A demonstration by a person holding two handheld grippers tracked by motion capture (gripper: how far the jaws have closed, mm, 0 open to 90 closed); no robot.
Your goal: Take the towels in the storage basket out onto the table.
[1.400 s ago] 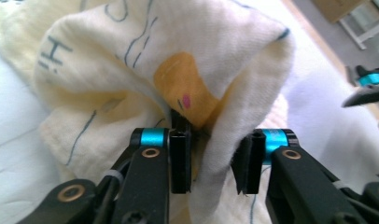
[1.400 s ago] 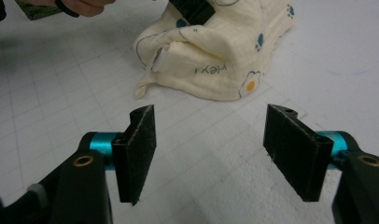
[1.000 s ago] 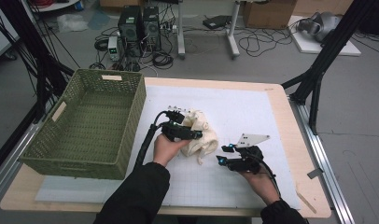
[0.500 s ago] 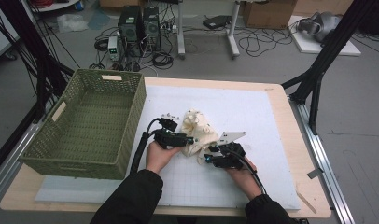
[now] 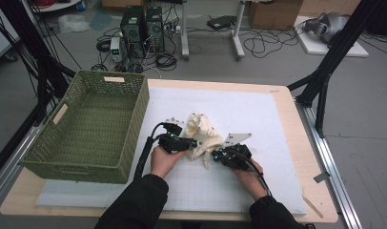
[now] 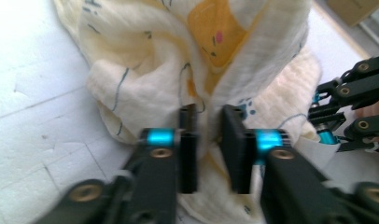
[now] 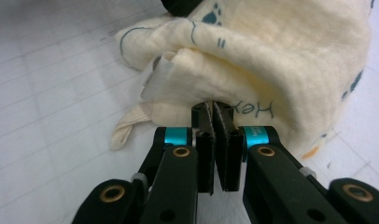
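One crumpled cream printed cloth [image 5: 201, 135] lies mid-surface, right of one green woven basket [image 5: 94, 125]. Two grippers pinch it: left gripper [image 6: 210, 135] just closing on a fold, right gripper [image 7: 214, 114] clamped tight on its near edge.

A light wooden desk [image 5: 301, 157] is covered by a white gridded mat [image 5: 258, 114]. A grey floor [image 5: 372, 119] is seen beyond the far edge, where computer towers [image 5: 143, 21], tangled cables [image 5: 263, 43] and a cardboard box [image 5: 272, 13] are placed. Black frame struts [image 5: 325, 76] are set by the right corner, and metal rails [image 5: 337, 176] run along both sides.
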